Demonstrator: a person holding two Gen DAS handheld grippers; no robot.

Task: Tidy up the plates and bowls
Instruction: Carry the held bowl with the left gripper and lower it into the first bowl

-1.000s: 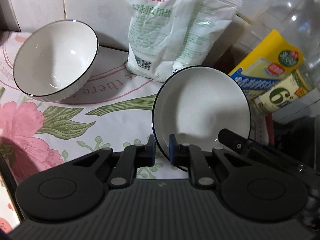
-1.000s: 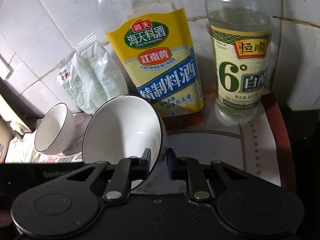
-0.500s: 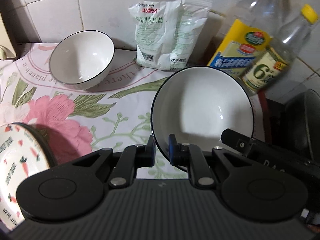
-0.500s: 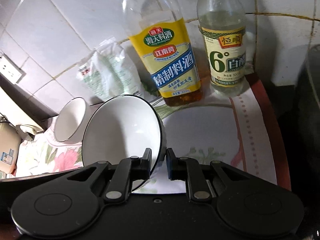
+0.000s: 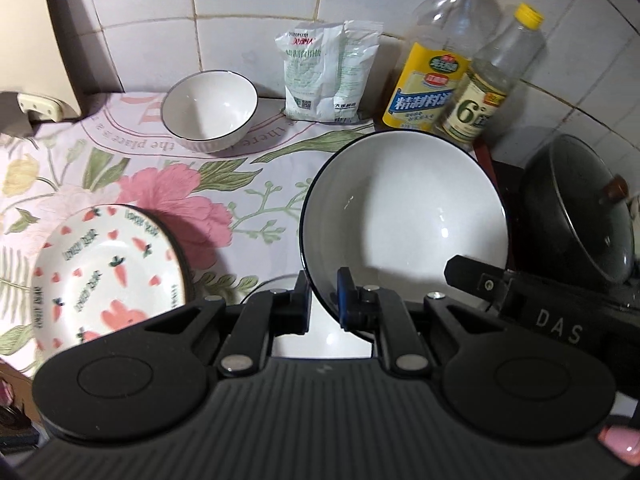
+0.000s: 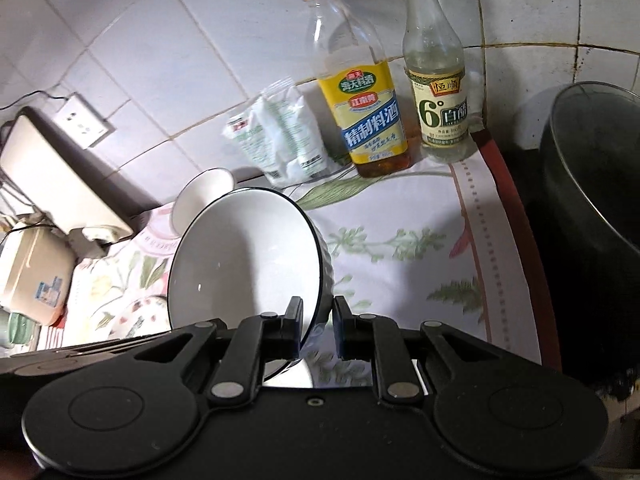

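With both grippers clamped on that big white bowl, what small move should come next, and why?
Probably carry the big bowl left toward the smaller bowl: left gripper and right gripper each pinch its rim, it hangs off the cloth, and that matching bowl sits empty and upright.

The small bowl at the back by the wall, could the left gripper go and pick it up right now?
Probably not yet. The left gripper is shut on the big bowl's rim, as is the right gripper. The cloth leading to the small bowl looks clear, but the jaws are occupied.
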